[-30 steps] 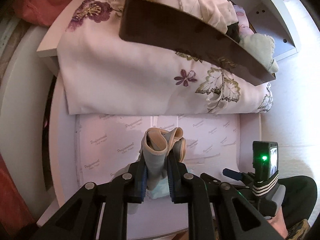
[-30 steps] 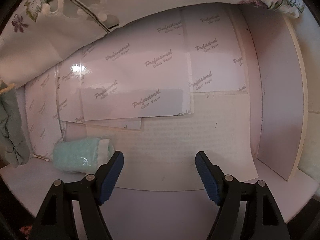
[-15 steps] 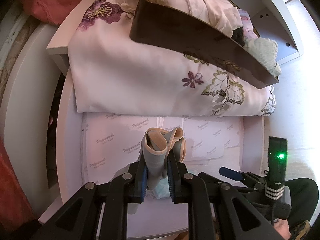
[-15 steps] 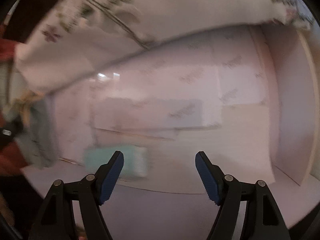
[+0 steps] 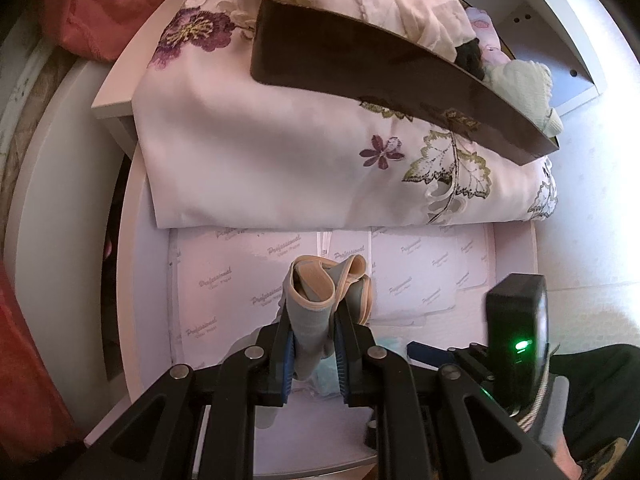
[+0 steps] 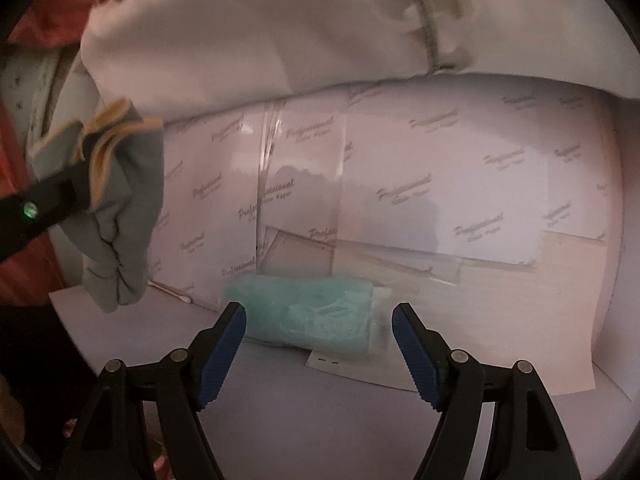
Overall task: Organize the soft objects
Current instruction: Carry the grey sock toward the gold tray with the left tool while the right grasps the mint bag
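Between left gripper [image 5: 311,354] fingers, grey garment [image 5: 316,304]; right gripper [image 6: 319,350] fingers wide apart.

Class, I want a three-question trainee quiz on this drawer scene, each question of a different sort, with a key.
1. True or false: the left gripper is shut on the grey sock with tan trim.
2. The rolled mint-green cloth lies: A) in the dark tray, B) on the drawer floor ahead of the right gripper, C) on the floral fabric.
3. Fill in: the drawer is lined with sheets printed "____".

Key: 1 true; 2 B; 3 Professional.
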{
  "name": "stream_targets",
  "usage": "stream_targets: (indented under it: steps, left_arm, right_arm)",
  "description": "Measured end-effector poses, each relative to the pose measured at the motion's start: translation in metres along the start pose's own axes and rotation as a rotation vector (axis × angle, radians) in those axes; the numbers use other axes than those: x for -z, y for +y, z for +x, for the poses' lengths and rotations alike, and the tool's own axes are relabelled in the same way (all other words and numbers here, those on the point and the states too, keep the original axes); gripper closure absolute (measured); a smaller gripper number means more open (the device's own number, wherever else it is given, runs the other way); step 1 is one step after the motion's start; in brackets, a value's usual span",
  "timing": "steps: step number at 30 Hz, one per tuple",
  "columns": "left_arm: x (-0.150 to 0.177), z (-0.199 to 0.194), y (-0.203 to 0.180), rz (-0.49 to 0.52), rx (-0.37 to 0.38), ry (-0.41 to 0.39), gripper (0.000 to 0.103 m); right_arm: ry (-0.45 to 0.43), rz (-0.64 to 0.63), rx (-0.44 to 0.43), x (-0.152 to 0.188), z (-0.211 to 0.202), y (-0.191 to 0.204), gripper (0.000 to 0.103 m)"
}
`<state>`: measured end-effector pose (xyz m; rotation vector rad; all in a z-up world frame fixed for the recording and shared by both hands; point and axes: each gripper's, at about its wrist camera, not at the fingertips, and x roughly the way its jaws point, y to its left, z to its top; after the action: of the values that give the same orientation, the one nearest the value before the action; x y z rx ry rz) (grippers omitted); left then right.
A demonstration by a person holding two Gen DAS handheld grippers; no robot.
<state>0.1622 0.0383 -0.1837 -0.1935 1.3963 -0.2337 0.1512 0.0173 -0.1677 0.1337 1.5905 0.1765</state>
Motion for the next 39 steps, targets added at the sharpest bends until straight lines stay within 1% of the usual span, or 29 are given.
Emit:
stream_targets:
  steps: [1,3,5,11,12,14,16,17,20,21,23,24,28,31,36,39]
  left_arm:
    - [0.000,-0.001,-0.001,0.000,0.006,-0.007,0.087]
    - [0.000,-0.005,-0.005,0.011,0.014,-0.027,0.087]
    - [0.000,-0.008,-0.008,0.015,0.026,-0.041,0.087]
    - [-0.001,-0.023,-0.015,0.022,0.069,-0.088,0.087]
    - [-0.002,-0.028,-0.016,0.018,0.088,-0.100,0.087]
    - [-0.004,-0.039,-0.017,0.017,0.116,-0.133,0.087]
    - [-0.008,-0.053,-0.019,0.009,0.162,-0.174,0.087]
    - [-0.011,-0.061,-0.020,0.000,0.191,-0.195,0.087]
    - [-0.023,-0.080,-0.022,-0.024,0.249,-0.242,0.087]
    - [-0.030,-0.087,-0.023,-0.041,0.280,-0.259,0.087]
    - [-0.043,-0.097,-0.024,-0.078,0.325,-0.279,0.087]
    - [-0.051,-0.102,-0.024,-0.112,0.375,-0.290,0.087]
    - [-0.075,-0.109,-0.025,-0.224,0.499,-0.316,0.087]
    - [-0.092,-0.109,-0.028,-0.297,0.562,-0.333,0.087]
    - [-0.116,-0.100,-0.030,-0.413,0.617,-0.363,0.087]
    - [-0.127,-0.093,-0.031,-0.449,0.626,-0.371,0.087]
  right_arm:
    - [-0.004,-0.012,0.004,0.000,0.003,0.005,0.027]
    - [-0.003,-0.020,0.002,0.003,0.006,0.009,0.031]
    - [-0.006,-0.022,0.004,0.004,0.008,0.013,0.040]
    - [-0.005,-0.031,0.017,0.001,0.010,0.015,0.050]
    - [-0.004,-0.034,0.018,0.002,0.006,0.006,0.050]
    - [-0.004,-0.034,0.019,0.003,0.007,0.008,0.050]
    - [-0.003,-0.035,0.019,0.004,0.009,0.010,0.050]
    - [-0.001,-0.037,0.019,-0.002,0.008,0.004,0.050]
    - [0.001,-0.036,0.019,-0.003,0.007,0.002,0.050]
    - [0.002,-0.035,0.018,-0.004,0.013,0.003,0.050]
    - [0.004,-0.033,0.016,-0.005,0.010,0.000,0.050]
    - [0.005,-0.031,0.014,-0.006,0.010,-0.001,0.050]
    - [0.007,-0.031,0.012,-0.007,0.008,-0.002,0.050]
    - [0.008,-0.033,0.011,-0.007,0.012,-0.004,0.050]
    - [0.008,-0.039,0.012,-0.006,0.013,-0.005,0.050]
    - [0.009,-0.041,0.012,-0.006,0.012,-0.005,0.050]
